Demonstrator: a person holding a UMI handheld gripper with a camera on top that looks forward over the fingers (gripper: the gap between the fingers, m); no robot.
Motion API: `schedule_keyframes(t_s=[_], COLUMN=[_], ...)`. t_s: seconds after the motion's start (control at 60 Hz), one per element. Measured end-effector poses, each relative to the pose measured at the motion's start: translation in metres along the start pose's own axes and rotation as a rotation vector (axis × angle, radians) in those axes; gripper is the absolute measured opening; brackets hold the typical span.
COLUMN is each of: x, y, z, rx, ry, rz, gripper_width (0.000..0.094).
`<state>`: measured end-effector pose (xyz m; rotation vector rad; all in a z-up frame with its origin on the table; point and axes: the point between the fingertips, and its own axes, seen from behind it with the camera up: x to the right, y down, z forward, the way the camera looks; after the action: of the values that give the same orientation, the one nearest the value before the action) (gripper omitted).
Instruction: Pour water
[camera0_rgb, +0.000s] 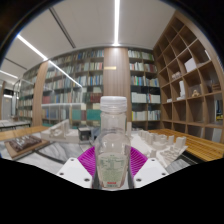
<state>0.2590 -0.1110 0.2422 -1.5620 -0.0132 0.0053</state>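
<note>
I'm standing in a library or reading room: tall wooden bookshelves packed with books (85, 85) line the far wall, a wall of open wooden cubby shelves (190, 70) runs alongside, long strip ceiling lights (116, 20) glow overhead, and wooden tables (200, 148) spread around me.

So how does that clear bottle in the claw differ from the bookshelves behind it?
The bottle is see-through with a white cap; the bookshelves are wooden and packed with books. The bottle stands upright, close, between the fingers of the claw, whose purple pads flank it; the bookshelves line the far wall, beyond the tables. The bottle is one small item; the bookshelves span the room. Both stand upright.
</note>
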Motion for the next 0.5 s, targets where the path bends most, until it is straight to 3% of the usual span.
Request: schedule_keyframes(t_s=[0.267, 0.3, 0.367, 0.5], x=[0.039, 0.039, 0.042, 0.044], y=[0.167, 0.157, 0.16, 0.164], z=[0.012, 0.006, 0.001, 0.002], rx=[-0.306, -0.228, -0.228, -0.25], ry=[0.062, 0.058, 0.064, 0.074], rz=[-0.034, -0.032, -0.024, -0.013], gripper_width=[0.0412, 0.0442, 0.0435, 0.0567])
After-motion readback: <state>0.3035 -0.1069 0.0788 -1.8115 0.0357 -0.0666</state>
